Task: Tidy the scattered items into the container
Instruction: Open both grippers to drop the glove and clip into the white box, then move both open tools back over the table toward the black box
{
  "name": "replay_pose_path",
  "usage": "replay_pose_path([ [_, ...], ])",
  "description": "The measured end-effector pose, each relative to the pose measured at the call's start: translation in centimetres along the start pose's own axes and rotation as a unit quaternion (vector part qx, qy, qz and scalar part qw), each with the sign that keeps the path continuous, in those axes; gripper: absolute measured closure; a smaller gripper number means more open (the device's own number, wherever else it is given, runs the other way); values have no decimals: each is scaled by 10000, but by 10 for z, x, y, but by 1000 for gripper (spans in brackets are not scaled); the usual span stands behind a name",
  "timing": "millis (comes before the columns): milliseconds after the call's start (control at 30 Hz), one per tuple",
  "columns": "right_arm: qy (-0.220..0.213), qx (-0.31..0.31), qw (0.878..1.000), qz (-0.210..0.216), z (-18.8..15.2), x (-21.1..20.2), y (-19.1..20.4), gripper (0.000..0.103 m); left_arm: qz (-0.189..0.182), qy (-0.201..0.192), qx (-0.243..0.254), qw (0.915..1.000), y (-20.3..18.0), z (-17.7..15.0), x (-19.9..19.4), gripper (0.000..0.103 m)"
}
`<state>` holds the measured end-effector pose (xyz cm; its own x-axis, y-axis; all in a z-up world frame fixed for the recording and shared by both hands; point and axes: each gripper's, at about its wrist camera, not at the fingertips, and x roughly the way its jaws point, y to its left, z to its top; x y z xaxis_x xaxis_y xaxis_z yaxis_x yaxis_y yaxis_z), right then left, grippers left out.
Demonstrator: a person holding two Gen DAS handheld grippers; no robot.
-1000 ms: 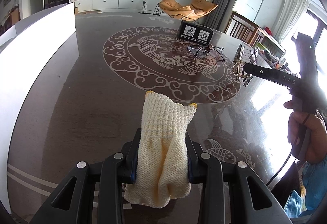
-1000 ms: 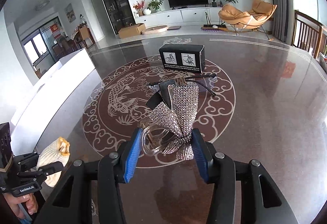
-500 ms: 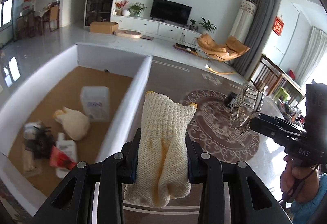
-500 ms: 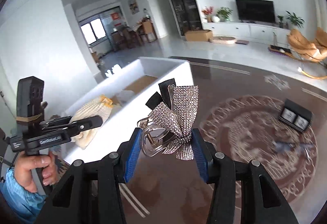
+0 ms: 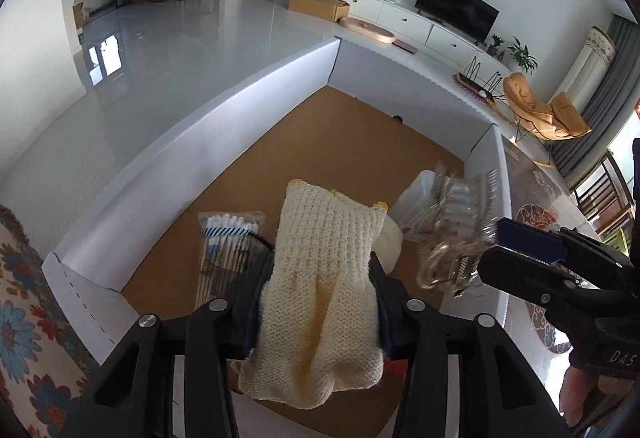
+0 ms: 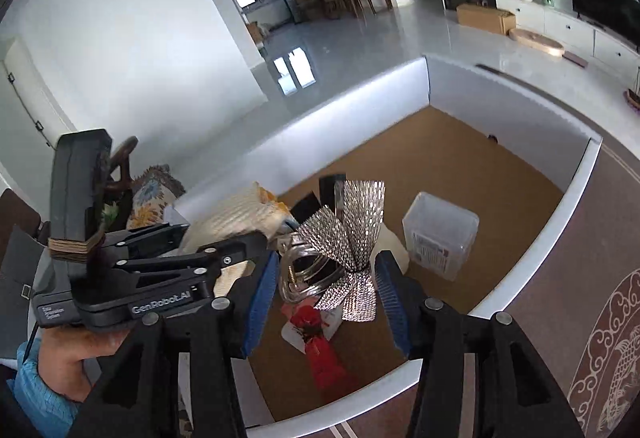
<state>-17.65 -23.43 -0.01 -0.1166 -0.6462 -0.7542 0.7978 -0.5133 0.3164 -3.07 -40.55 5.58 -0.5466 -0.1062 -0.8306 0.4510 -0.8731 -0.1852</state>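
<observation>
The left claw (image 5: 320, 278) pinches a cream knitted glove (image 5: 324, 278) above the white container (image 5: 240, 102). Just to its right, the right claw (image 6: 328, 278) pinches a sparkly bow clip (image 6: 352, 250) over the same container.

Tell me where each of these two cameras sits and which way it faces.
Left wrist: sits on the left gripper, shut on a cream knitted glove, looking down into the white cardboard box; the right gripper shows.
Right wrist: sits on the right gripper, shut on a sparkly silver bow hair clip, above the same box; the left gripper shows.
Shared: box, both grippers, clear plastic tub.
</observation>
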Motion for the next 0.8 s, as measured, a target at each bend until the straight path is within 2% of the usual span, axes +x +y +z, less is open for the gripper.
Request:
replay_pose_path([
  [33,108,67,9999,15,0,7,-2,49,33,21,-65,10000,4,-2,4,42],
  [100,79,152,9998,52,0,10,-4,47,58,11,-151,9999,10,-6,8,36],
  [300,-253,74,9996,-29,-6,-13,-16,45,122,-226,-256,9993,11,-8,3,36],
  [433,-806,-142,9960,-359,-28,-49,-21,45,-11,-526,43,9986,-19,-15,-20,36],
  [533,-1294,-291,9879,-808,-67,-87,-38,45,-240,-826,591,9945,-64,-25,-44,36],
  [600,-1410,-287,9825,-1182,-104,-109,-60,45,-524,-978,946,9893,-100,-40,-57,32],
  [633,-1395,-245,9802,-1381,-125,-118,-74,45,-701,-1024,1109,9860,-119,-49,-61,18],
  [700,-1251,-91,9753,-1821,-168,-134,-107,45,-1053,-1037,1398,9791,-159,-73,-61,2],
  [800,-873,178,9606,-2631,-232,-156,-160,45,-1561,-702,1898,9668,-221,-114,-40,2],
])
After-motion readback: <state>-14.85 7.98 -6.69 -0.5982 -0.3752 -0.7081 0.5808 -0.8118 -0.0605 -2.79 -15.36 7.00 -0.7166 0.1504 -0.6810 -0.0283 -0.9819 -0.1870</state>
